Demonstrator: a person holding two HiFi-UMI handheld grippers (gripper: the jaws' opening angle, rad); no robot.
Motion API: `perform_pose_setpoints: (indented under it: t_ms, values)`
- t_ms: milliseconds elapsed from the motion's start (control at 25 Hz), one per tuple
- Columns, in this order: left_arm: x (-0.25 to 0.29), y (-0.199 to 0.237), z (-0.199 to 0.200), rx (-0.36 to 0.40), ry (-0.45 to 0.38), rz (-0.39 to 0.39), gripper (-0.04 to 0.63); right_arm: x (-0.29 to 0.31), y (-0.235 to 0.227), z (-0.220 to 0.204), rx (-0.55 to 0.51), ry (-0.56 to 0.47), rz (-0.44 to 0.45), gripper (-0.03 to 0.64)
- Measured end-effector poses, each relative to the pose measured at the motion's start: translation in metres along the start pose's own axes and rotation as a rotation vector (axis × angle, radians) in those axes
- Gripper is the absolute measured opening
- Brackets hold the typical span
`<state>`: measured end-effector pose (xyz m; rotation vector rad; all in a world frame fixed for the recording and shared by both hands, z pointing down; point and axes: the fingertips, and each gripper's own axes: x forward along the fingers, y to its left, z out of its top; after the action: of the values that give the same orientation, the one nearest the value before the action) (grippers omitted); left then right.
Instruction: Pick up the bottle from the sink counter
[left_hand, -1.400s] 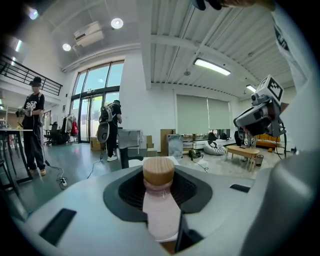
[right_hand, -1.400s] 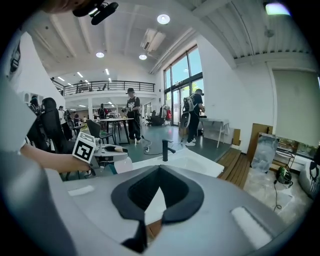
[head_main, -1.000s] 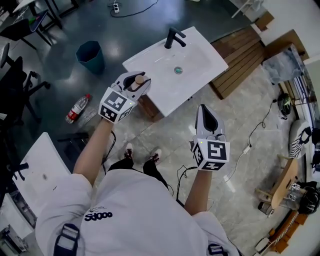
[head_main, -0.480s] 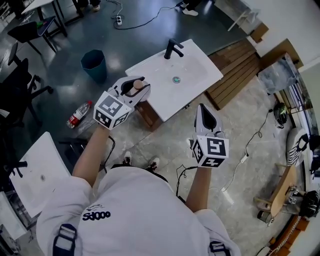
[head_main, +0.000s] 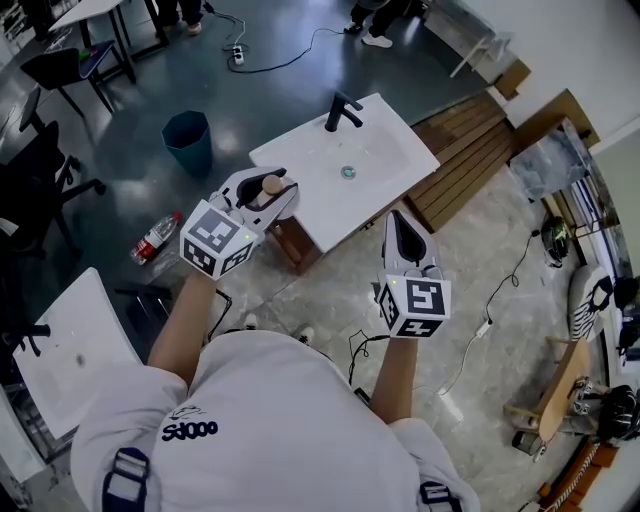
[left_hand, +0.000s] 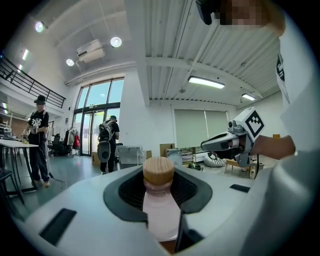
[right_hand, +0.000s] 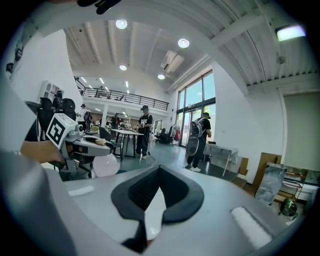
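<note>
A pale pink bottle (left_hand: 160, 212) with a round wooden cap (head_main: 271, 184) is clamped upright between the jaws of my left gripper (head_main: 266, 192). It is held in the air beside the near left corner of the white sink counter (head_main: 385, 140). The black pads close around the bottle's neck. My right gripper (head_main: 400, 225) hovers over the floor in front of the counter, its jaws together with nothing in them. From the right gripper view, the left gripper (right_hand: 75, 136) and the bottle (right_hand: 106, 165) show at the left.
A black faucet (head_main: 342, 108) and a drain (head_main: 348, 172) are on the counter. A blue bin (head_main: 188, 140) and a plastic bottle (head_main: 155, 237) are on the dark floor to the left. Another white sink top (head_main: 70, 340) lies near left. Wooden slats (head_main: 470, 160) lie right.
The left gripper with the bottle has drifted slightly down and left, away from the counter. The right gripper has hardly moved. The view has widened a little.
</note>
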<state>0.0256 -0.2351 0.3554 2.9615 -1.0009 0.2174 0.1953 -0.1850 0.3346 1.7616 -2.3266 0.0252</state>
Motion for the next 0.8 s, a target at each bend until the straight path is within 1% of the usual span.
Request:
perform_pose_setpoints:
  t_ms: [160,320,480,800]
  values:
    - [-0.004,-0.002,0.006,0.004,-0.007,-0.002,0.118,0.001,0.001,0.003,-0.010,-0.002,0.008,0.009]
    - [-0.003,-0.011,0.015,0.033,-0.013,-0.017,0.118,0.002,-0.002,0.002,-0.015,0.010,0.008,0.009]
    - [0.000,-0.017,0.021,0.038,-0.020,-0.037,0.118,0.003,-0.002,0.001,-0.029,0.021,0.014,0.009]
    - [0.007,-0.022,0.017,0.037,-0.006,-0.047,0.118,0.002,-0.006,-0.003,-0.023,0.028,0.008,0.009]
